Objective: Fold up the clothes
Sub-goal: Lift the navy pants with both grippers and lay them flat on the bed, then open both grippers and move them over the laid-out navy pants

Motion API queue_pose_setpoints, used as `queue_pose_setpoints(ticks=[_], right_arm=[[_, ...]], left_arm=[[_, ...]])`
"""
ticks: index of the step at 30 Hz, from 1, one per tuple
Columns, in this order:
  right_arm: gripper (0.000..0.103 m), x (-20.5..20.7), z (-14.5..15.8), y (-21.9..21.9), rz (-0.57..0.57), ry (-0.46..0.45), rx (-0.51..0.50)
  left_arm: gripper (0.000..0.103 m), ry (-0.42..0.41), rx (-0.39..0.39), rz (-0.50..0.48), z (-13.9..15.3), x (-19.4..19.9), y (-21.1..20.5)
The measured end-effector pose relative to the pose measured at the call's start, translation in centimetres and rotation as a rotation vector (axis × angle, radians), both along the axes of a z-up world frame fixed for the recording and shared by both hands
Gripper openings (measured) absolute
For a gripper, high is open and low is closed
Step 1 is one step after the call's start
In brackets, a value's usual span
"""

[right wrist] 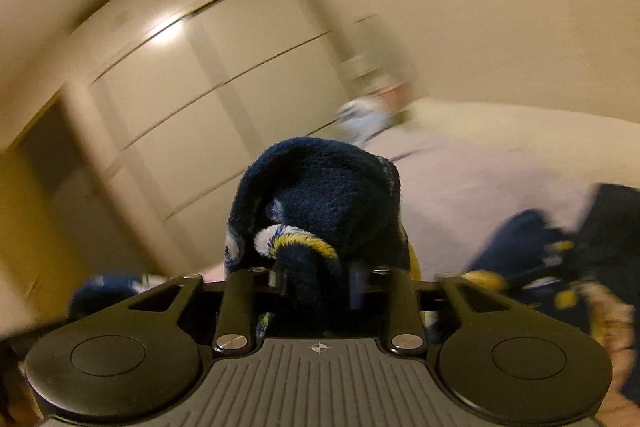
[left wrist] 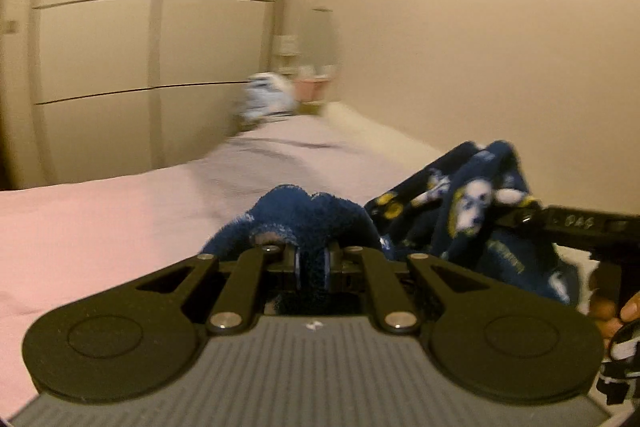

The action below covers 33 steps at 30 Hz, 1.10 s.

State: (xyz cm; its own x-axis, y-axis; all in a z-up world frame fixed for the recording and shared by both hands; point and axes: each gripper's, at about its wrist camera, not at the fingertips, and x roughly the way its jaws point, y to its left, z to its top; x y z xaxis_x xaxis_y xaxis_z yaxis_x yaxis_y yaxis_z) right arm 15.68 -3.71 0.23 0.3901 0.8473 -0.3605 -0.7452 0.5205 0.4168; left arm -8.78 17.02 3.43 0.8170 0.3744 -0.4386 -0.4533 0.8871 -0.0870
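We've got the dark blue fleece garment with the white-and-yellow print (left wrist: 304, 219) bunched between the jaws of our left gripper (left wrist: 313, 265), which are pinched tight on a thick fold of it. Off to that gripper's right, more of the same fleece (left wrist: 472, 195) hangs up in the air, and the black body of our right gripper (left wrist: 580, 227) shows there, with a hand (left wrist: 628, 315) at the picture's edge.

Over in the right wrist view, our right gripper (right wrist: 316, 283) is clamped on its own wad of the blue fleece (right wrist: 320, 195), and the cloth mounds up over the fingertips. Further fleece trails off to its right, low over the pale pink bedsheet (right wrist: 480, 187).

So both grippers hold the garment up off the bed (left wrist: 100, 227), which lies ahead of and below us. The pictures are smeared, so we judge we're mid-swing. To do this well, we'd keep both pinches firm, draw the two grips apart until the edge between them runs taut and level, then lay it flat on the sheet ahead. The fleece is thick and springy; bunched grips could hide a twisted edge, so we'd check that first.
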Motion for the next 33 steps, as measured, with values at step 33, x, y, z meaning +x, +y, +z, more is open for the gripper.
queue_pose_setpoints(ticks=[33], right_arm=[[0.077,-22.4,-15.8,-2.4,0.506,0.033,-0.782]], left_arm=[[0.028,0.604,-0.333,0.565,-16.3,-21.1,-13.7]])
